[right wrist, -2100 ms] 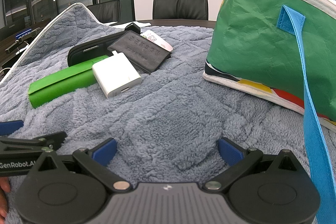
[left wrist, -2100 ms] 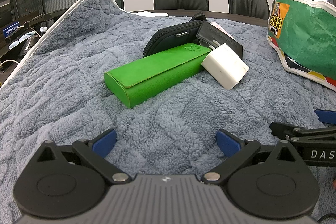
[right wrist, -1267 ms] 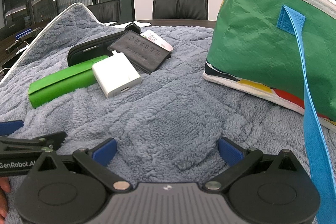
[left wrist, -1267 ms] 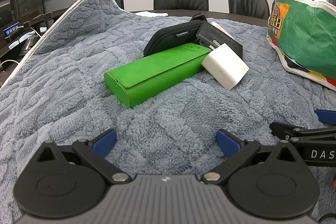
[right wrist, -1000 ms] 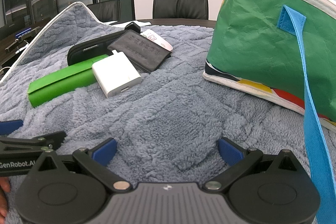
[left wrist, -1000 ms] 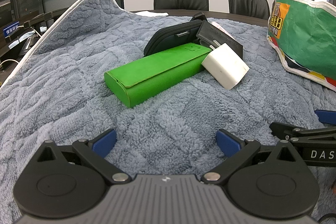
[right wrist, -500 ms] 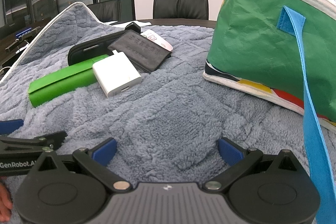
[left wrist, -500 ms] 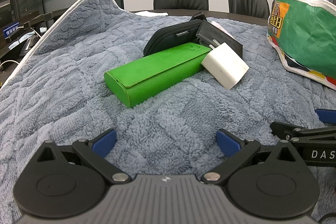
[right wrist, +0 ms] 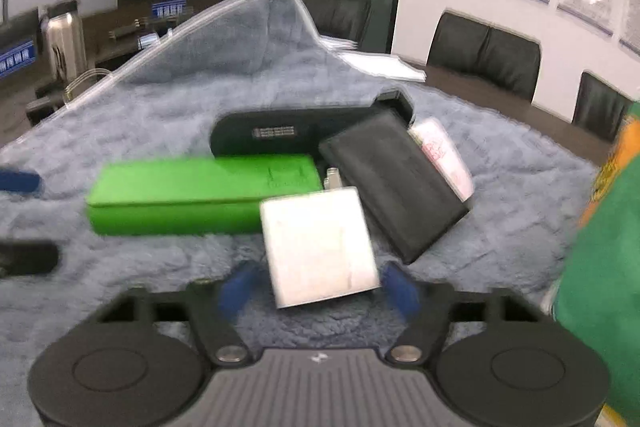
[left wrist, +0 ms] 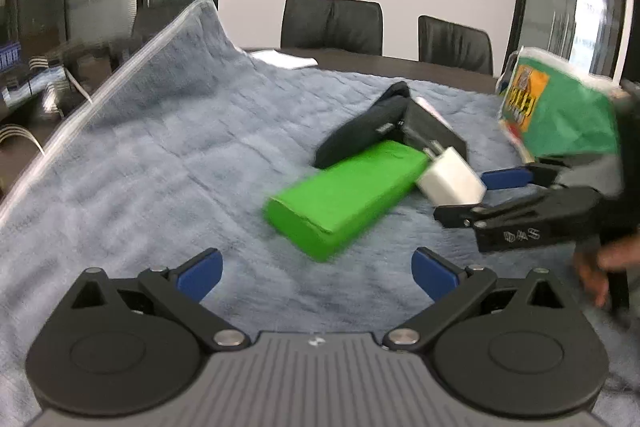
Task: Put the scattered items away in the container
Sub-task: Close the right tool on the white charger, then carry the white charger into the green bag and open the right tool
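Two claws tilted down, right claw [right wrist: 318, 287] closing around white charger [right wrist: 320, 247]

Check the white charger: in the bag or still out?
Out: the white charger lies on the blanket beside the green case, between the closing right tongs.

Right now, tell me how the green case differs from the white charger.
The green case is long and bright green; the white charger is squarish and white. The case lies clear of both grippers; the charger sits between the fingers of the closing right gripper. The charger shows metal prongs at its far end; the case shows none. Both rest on the grey blanket, side by side.
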A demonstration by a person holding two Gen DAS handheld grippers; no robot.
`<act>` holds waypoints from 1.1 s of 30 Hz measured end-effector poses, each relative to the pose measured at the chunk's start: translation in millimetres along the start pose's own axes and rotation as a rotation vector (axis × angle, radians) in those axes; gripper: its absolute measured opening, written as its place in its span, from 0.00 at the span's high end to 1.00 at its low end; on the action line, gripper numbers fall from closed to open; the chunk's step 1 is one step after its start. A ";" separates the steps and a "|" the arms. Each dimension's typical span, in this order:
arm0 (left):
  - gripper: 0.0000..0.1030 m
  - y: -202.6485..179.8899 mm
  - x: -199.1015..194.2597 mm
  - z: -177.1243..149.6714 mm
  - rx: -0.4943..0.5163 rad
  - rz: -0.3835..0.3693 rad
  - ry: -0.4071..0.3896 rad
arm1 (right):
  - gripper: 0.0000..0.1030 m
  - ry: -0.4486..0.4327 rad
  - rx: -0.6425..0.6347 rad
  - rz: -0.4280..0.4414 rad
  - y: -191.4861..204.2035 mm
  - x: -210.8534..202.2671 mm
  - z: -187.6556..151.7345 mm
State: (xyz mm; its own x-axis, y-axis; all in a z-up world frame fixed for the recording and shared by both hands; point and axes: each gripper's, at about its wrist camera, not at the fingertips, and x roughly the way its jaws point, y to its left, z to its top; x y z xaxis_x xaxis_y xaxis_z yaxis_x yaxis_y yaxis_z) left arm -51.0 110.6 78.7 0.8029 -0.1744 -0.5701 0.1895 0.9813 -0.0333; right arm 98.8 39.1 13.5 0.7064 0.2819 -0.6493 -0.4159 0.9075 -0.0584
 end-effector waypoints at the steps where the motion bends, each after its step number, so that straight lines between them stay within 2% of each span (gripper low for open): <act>1: 0.00 0.6 -1.6 -0.6 0.024 0.001 -0.007 | 0.44 -0.009 0.016 0.011 -2.5 1.2 -0.4; 4: 0.00 -2.8 -4.6 -3.3 0.098 -0.010 -0.030 | 0.45 -0.013 0.031 0.021 -3.8 -13.0 -6.1; 6: 0.00 -12.5 -6.6 -7.5 0.177 -0.020 -0.056 | 0.45 -0.009 -0.031 -0.004 5.4 -32.4 -10.6; 9: 0.00 -32.6 -11.2 -15.0 0.307 -0.106 -0.099 | 0.45 0.002 -0.130 0.071 12.0 -74.1 -28.2; 12: 0.00 -49.4 -18.5 -23.2 0.420 -0.266 -0.133 | 0.45 0.021 -0.237 0.166 11.4 -115.4 -56.1; 14: 0.00 -58.4 -28.8 -31.9 0.508 -0.438 -0.172 | 0.45 0.010 -0.359 0.234 10.6 -139.8 -80.4; 15: 0.00 -63.0 -35.1 -39.5 0.583 -0.532 -0.210 | 0.45 0.019 -0.403 0.253 9.4 -149.0 -92.9; 16: 0.00 -68.0 -40.2 -47.8 0.661 -0.593 -0.254 | 0.45 0.020 -0.423 0.255 8.6 -155.3 -102.2; 18: 0.00 -82.0 -43.7 -63.6 0.817 -0.638 -0.316 | 0.45 0.025 -0.395 0.239 5.4 -161.1 -115.4; 20: 0.00 -98.6 -38.3 -72.0 0.938 -0.661 -0.300 | 0.45 -0.013 -0.355 0.236 0.1 -163.7 -123.1; 22: 0.00 -109.2 -29.7 -73.8 1.009 -0.691 -0.285 | 0.45 -0.059 -0.359 0.246 -3.7 -165.2 -129.5; 26: 0.00 -120.2 -13.6 -60.8 1.055 -0.773 -0.212 | 0.45 -0.091 -0.429 0.275 -7.5 -168.6 -138.1; 28: 0.00 -125.6 -3.0 -48.7 1.072 -0.812 -0.183 | 0.45 -0.063 -0.437 0.291 -13.1 -167.9 -136.5; 33: 0.00 -141.2 22.9 -31.7 1.080 -0.983 0.006 | 0.44 -0.044 -0.456 0.316 -19.3 -178.1 -136.9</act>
State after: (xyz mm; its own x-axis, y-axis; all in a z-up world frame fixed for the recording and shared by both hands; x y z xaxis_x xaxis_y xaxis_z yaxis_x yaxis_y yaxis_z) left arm -77.3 -29.3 44.3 0.0999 -0.7215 -0.6851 0.9743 -0.0688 0.2145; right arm -97.4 -71.3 26.4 0.5266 0.5398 -0.6567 -0.8099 0.5533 -0.1947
